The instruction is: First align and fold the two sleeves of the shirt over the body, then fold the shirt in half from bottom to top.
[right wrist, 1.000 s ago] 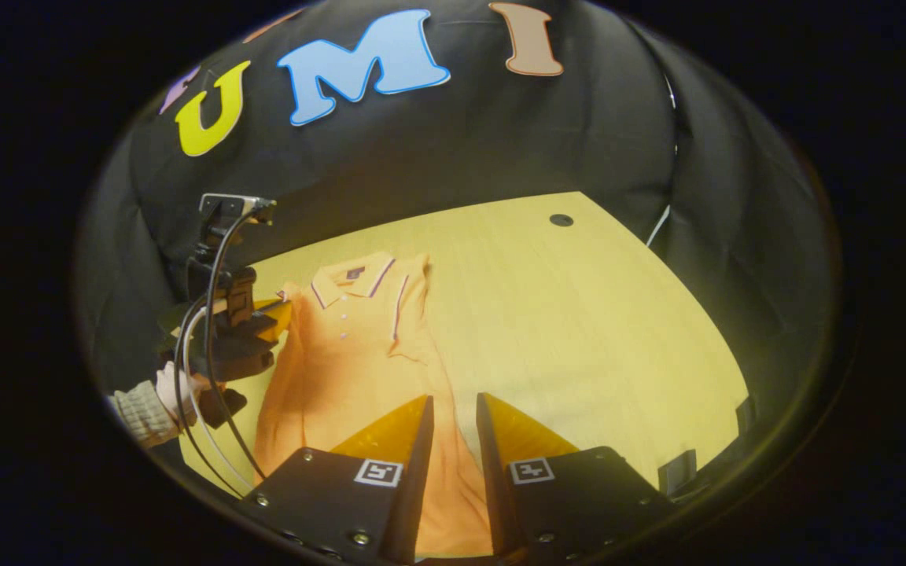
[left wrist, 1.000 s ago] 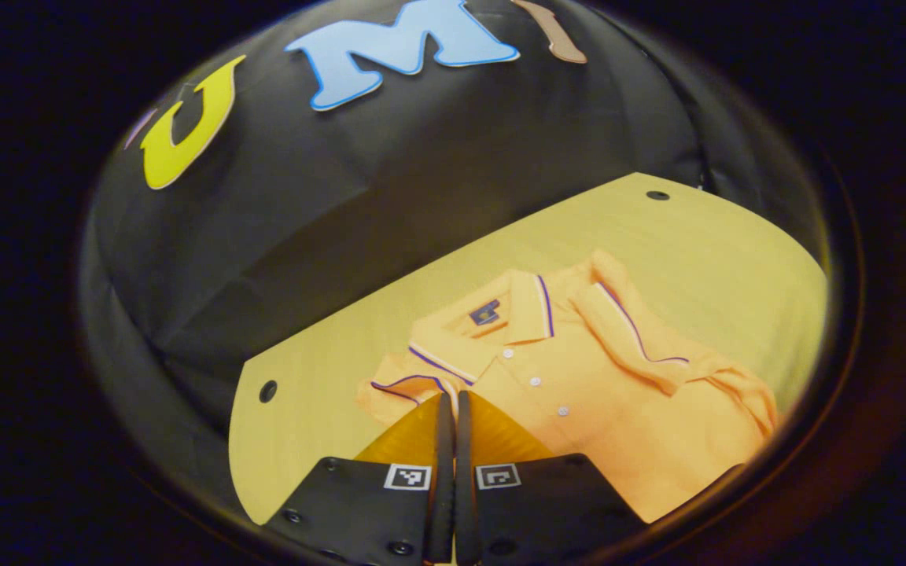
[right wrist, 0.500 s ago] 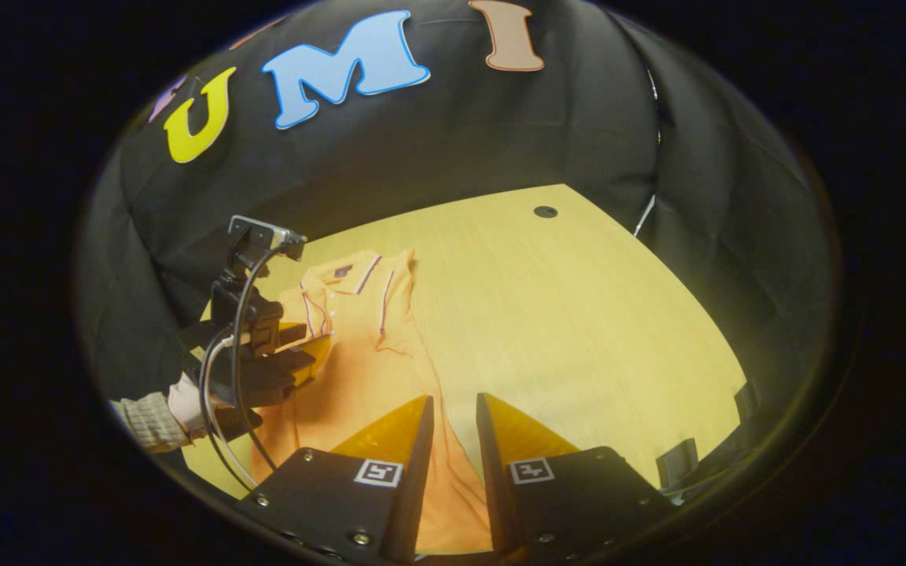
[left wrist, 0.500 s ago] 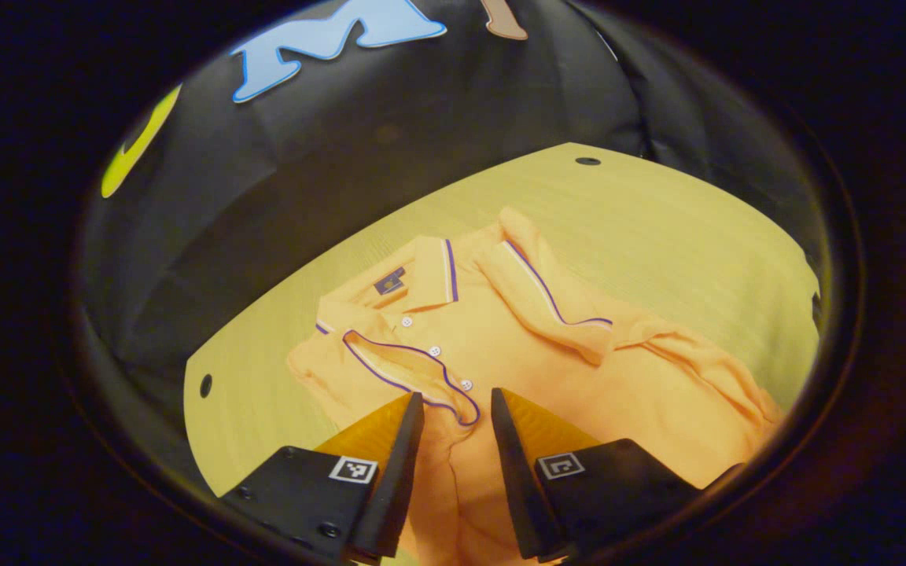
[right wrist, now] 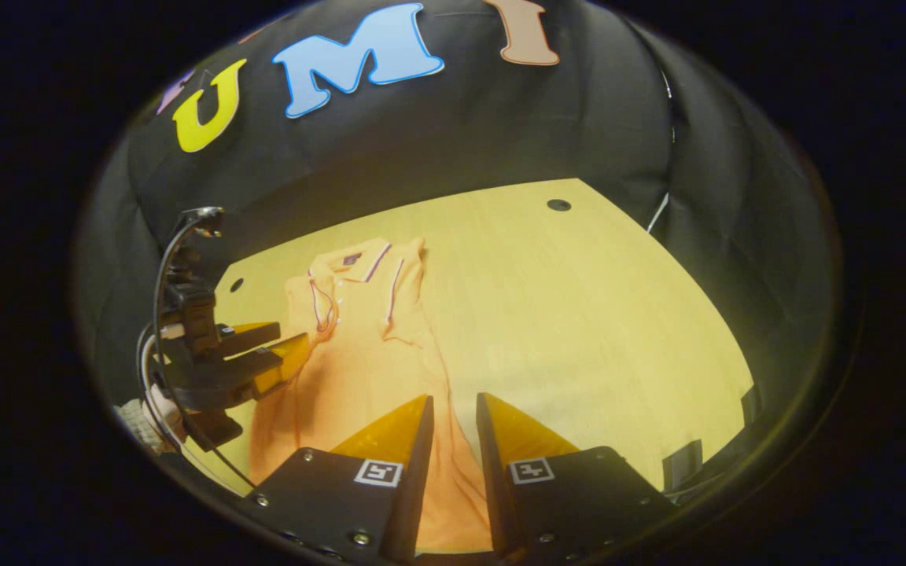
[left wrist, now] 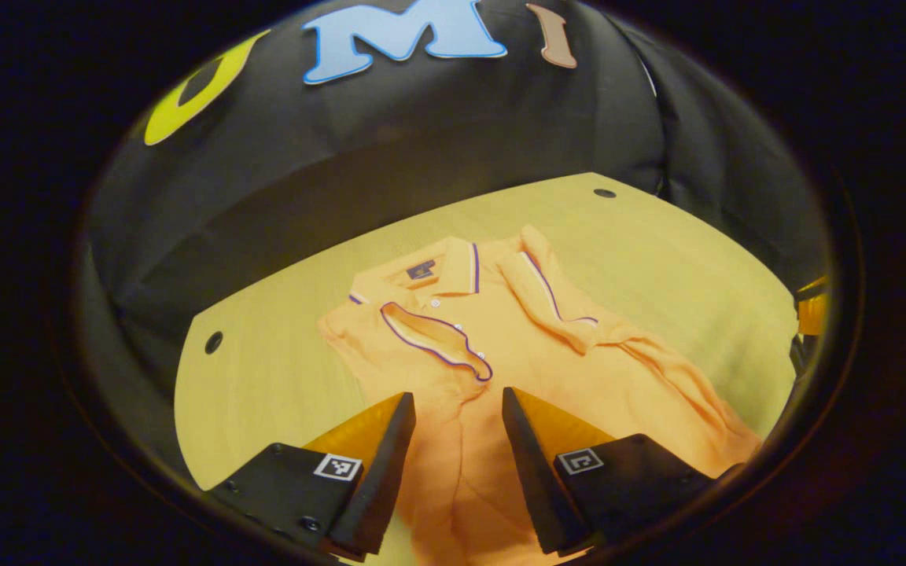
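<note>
An orange polo shirt (left wrist: 532,369) with purple-trimmed collar lies face up on the wooden table (left wrist: 264,393). Its left sleeve (left wrist: 433,339) and right sleeve (left wrist: 551,303) both rest folded over the chest. My left gripper (left wrist: 454,395) hovers open just short of the left sleeve's cuff, holding nothing. In the right gripper view the shirt (right wrist: 351,354) stretches toward me. My right gripper (right wrist: 453,398) stands over its lower part, fingers a narrow gap apart with cloth showing between them. The left gripper (right wrist: 284,351) is at the shirt's left side.
The table (right wrist: 579,314) has small round holes (right wrist: 557,205) near its far corners, another hole (left wrist: 213,342) at the left. Black cloth walls close in behind and at the sides. Bare wood lies right of the shirt. A person's hand (right wrist: 142,413) holds the left gripper.
The left gripper, shut on the left sleeve a second ago, has opened, dropped the sleeve on the chest and drawn back. The right gripper has barely moved.
</note>
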A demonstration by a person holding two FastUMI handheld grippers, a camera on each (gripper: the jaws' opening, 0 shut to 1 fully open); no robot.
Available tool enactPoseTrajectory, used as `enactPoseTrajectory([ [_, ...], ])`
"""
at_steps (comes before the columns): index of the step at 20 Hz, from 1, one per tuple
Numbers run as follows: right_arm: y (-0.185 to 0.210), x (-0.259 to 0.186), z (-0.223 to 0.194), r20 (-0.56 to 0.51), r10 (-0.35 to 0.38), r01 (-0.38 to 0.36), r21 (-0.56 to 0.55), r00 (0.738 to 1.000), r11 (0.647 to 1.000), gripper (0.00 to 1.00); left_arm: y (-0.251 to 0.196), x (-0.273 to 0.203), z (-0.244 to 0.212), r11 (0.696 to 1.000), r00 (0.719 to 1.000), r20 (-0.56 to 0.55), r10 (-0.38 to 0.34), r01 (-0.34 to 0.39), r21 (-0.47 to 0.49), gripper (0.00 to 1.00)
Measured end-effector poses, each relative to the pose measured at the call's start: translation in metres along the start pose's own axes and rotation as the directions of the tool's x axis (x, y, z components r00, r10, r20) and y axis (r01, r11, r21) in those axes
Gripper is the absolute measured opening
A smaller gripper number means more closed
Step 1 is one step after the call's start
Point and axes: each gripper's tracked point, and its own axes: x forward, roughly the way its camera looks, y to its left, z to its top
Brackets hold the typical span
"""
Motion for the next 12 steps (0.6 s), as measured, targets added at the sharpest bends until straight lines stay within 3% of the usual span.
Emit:
enactPoseTrajectory([
  [4,0.006,0.004,-0.014,-0.044,0.027,-0.029,-0.049,0.999,0.998,0.35,0.020,-0.036,-0.023,0.994,0.999,-0.017,0.036,-0.038,-0.099,0.81],
  [6,0.010,0.004,-0.023,-0.074,0.040,-0.046,-0.077,0.996,0.996,0.35,0.028,-0.053,-0.039,0.989,0.998,-0.031,0.052,-0.056,-0.139,0.76],
  [12,0.017,0.013,-0.067,-0.221,0.076,-0.113,-0.157,0.972,0.981,0.35,0.036,-0.100,-0.098,0.979,0.991,-0.114,0.067,-0.087,-0.183,0.76],
])
